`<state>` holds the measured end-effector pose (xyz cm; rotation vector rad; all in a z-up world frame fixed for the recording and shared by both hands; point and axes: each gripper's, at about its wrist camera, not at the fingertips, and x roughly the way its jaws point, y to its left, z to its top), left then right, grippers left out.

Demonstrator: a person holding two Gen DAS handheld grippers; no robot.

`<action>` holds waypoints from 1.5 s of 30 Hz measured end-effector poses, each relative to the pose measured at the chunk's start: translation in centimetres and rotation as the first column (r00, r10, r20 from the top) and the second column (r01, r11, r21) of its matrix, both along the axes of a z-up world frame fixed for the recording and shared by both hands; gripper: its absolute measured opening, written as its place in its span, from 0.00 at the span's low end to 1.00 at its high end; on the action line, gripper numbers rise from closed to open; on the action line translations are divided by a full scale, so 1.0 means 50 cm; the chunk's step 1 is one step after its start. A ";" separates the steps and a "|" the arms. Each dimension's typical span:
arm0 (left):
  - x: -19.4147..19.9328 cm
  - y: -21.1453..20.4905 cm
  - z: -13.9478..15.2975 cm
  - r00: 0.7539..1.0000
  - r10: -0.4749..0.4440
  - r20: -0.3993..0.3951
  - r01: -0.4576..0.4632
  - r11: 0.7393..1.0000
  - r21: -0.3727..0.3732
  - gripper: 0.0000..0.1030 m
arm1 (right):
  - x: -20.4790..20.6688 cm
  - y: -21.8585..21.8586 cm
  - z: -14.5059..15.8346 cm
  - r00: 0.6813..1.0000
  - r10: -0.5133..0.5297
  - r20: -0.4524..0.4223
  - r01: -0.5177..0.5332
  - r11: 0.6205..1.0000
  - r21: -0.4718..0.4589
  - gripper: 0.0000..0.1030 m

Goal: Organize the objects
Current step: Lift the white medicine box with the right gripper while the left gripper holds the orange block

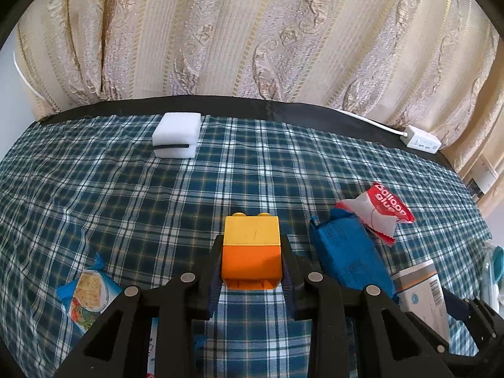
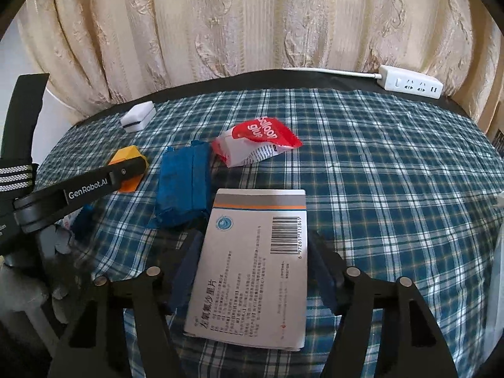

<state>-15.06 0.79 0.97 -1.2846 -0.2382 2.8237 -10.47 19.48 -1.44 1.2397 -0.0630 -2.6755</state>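
A yellow-and-orange toy brick (image 1: 251,249) sits studs away, beside a blue packet (image 1: 348,253), red-white balloon-glue sachet (image 1: 382,212) and white medicine box (image 2: 252,267) (barcode up).
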 end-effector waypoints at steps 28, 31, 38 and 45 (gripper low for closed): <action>0.024 0.023 0.026 0.998 -0.057 -0.027 0.058 0.997 0.043 0.32 | 0.077 0.061 0.024 0.997 -0.052 -0.058 0.048 0.997 -0.055 0.73; 0.024 0.023 0.026 0.998 -0.057 -0.026 0.058 0.997 0.043 0.32 | 0.068 0.045 0.009 0.998 -0.042 -0.043 0.042 0.999 -0.009 0.73; 0.020 0.020 0.015 0.999 -0.049 -0.008 0.049 0.998 0.040 0.32 | 0.055 0.041 -0.009 1.000 -0.027 0.003 0.027 1.000 0.001 0.68; 0.011 0.015 0.000 1.000 -0.020 0.008 0.020 0.999 0.031 0.56 | 0.058 0.050 -0.005 0.999 -0.032 -0.009 0.032 0.999 -0.029 0.65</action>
